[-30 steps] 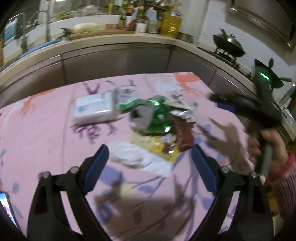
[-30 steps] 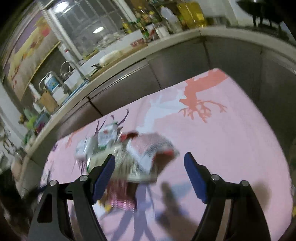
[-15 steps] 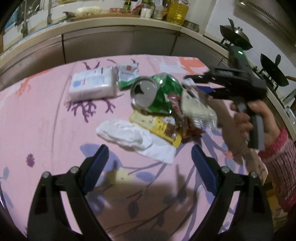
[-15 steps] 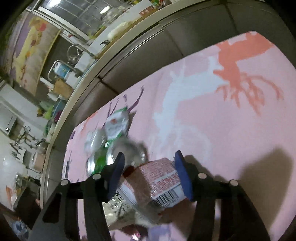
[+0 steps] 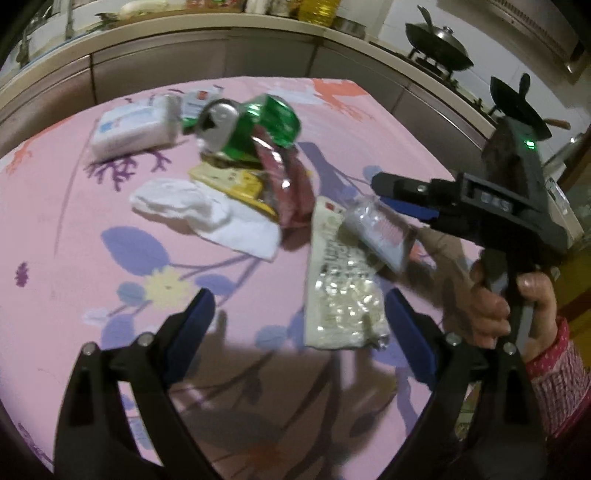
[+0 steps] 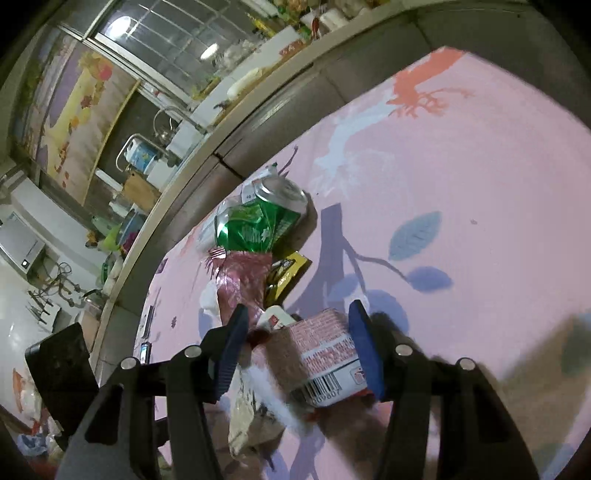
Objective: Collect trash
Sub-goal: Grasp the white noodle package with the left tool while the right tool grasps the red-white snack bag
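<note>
My right gripper (image 6: 298,312) is shut on a red-and-white snack packet (image 6: 325,354) with a barcode. In the left wrist view that packet (image 5: 341,291) hangs from the right gripper (image 5: 388,199) above the pink tablecloth (image 5: 74,258), its clear end drooping. Behind it lies the pile: a crushed green can (image 5: 251,129), a dark red foil wrapper (image 5: 291,188), a yellow wrapper (image 5: 229,181), a crumpled white tissue (image 5: 184,203) and a white tissue pack (image 5: 129,129). My left gripper (image 5: 299,306) stands open and empty just in front of the hanging packet.
A kitchen counter (image 5: 221,33) curves behind the table, with woks (image 5: 439,40) on a stove at the right. The table's far edge (image 5: 424,107) drops off beside the cabinets. A person's hand and red patterned sleeve (image 5: 550,369) hold the right gripper.
My right gripper closed on the snack packet and pulled it out of the pile toward the near right. My left gripper came lower and nearer the table.
</note>
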Motion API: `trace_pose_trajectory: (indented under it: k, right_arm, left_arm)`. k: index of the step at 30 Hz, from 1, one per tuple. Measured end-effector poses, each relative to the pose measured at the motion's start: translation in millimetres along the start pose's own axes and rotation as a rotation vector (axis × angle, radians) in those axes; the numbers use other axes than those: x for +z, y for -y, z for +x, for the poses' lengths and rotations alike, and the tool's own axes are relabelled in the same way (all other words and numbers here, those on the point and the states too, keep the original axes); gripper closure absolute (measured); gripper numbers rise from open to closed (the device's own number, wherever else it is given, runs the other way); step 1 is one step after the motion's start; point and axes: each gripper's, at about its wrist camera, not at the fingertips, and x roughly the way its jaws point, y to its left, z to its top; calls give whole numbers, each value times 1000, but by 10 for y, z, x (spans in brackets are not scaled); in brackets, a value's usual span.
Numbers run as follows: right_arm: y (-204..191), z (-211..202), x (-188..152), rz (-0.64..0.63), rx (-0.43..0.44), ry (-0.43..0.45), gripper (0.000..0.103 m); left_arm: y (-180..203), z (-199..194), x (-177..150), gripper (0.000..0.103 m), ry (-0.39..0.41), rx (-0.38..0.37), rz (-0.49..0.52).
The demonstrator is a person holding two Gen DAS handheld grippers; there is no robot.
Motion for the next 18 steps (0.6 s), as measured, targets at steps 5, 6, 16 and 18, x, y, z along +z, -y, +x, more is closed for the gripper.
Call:
trace_pose_trajectory:
  k: [5,6,16,18]
  right_arm:
    - [-112,-223,-134,-98,-87,87,26]
    - [-155,-261,-169,-143,-113,98,26]
    - [-185,-43,-323,-236,-158,25,24]
    - [-171,4,-348,-236,-167,15,24]
  left_arm:
    - [195,237,32,14,-33,34,48]
    - [233,278,29,14,-36,41,60]
    - [436,459,-48,49,-30,110,136]
    - [395,439,-51,50,-27,103,120]
